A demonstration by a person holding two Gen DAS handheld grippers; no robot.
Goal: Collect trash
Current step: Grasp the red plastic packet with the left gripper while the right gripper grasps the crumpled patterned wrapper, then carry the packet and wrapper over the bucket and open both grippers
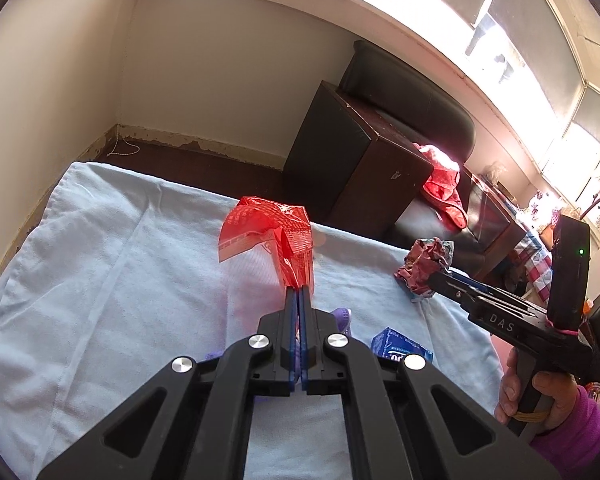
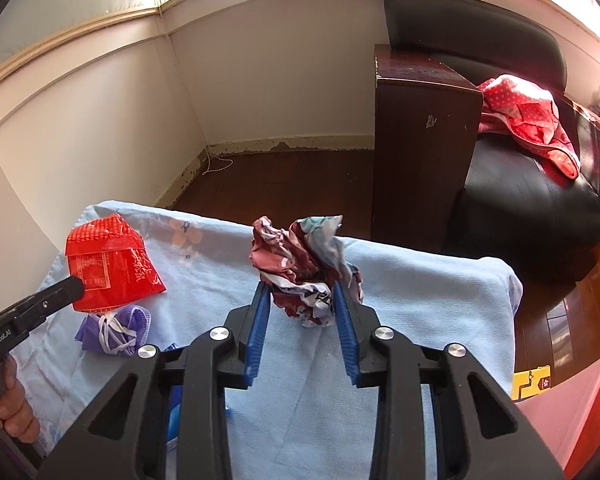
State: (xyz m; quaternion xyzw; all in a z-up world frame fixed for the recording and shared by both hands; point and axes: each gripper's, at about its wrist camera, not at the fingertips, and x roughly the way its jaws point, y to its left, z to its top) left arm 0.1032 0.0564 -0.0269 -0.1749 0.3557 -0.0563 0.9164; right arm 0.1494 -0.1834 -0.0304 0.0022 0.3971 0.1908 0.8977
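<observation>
My left gripper [image 1: 299,289] is shut on the edge of a red plastic bag [image 1: 268,229] and holds it above the light blue cloth [image 1: 120,280]. The bag also shows in the right wrist view [image 2: 110,266], with the left gripper [image 2: 74,288] at its lower left. My right gripper [image 2: 300,292] is shut on a crumpled maroon and white wrapper [image 2: 304,264], lifted over the cloth [image 2: 420,300]; it shows in the left wrist view too [image 1: 426,266]. A purple face mask [image 2: 114,328] lies on the cloth below the red bag.
A blue printed packet [image 1: 400,348] lies on the cloth near the left gripper. A dark leather sofa [image 2: 520,200] with a wooden arm [image 2: 416,140] and a red dotted cloth [image 2: 528,120] stands beyond the table. Dark wooden floor [image 2: 280,184] lies between.
</observation>
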